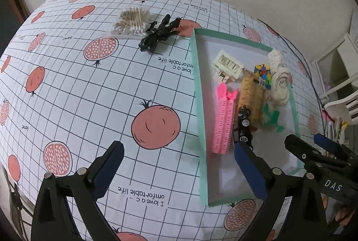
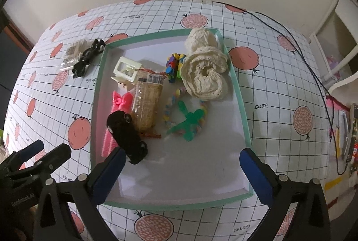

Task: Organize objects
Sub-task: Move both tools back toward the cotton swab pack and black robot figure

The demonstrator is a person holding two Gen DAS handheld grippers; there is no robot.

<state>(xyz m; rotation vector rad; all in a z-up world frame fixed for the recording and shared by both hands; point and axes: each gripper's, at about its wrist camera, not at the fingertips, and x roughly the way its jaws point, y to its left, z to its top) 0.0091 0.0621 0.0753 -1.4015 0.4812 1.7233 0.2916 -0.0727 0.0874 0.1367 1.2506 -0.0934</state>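
Hovering over the counter [image 1: 89, 93] with its pomegranate-print cloth, I hold both sets of jaws spread wide and empty. My right gripper [image 2: 181, 171] hangs above the near end of the green-rimmed box [image 2: 240, 93], which fills the middle of the right wrist frame. My left gripper [image 1: 179, 165] straddles the box's left rim in its own view, one finger over the cloth, the other over the box floor.

Inside the box, a black toy car [image 2: 127, 136] lies on the pink hair rollers [image 2: 116, 106] at lower left, just beside a clear bottle [image 2: 146, 104]. A cream hair clip [image 2: 125, 70] sits above those, a cream knitted bundle [image 2: 205, 71] at upper right, and a green figure [image 2: 189, 124] lies in the middle with a pastel bead ring [image 2: 171, 104] around it.

Outside the box, at the upper left of both frames, a pack of cotton swabs [image 1: 131, 22] rests on the cloth with a black plastic toy [image 1: 157, 34] touching it.
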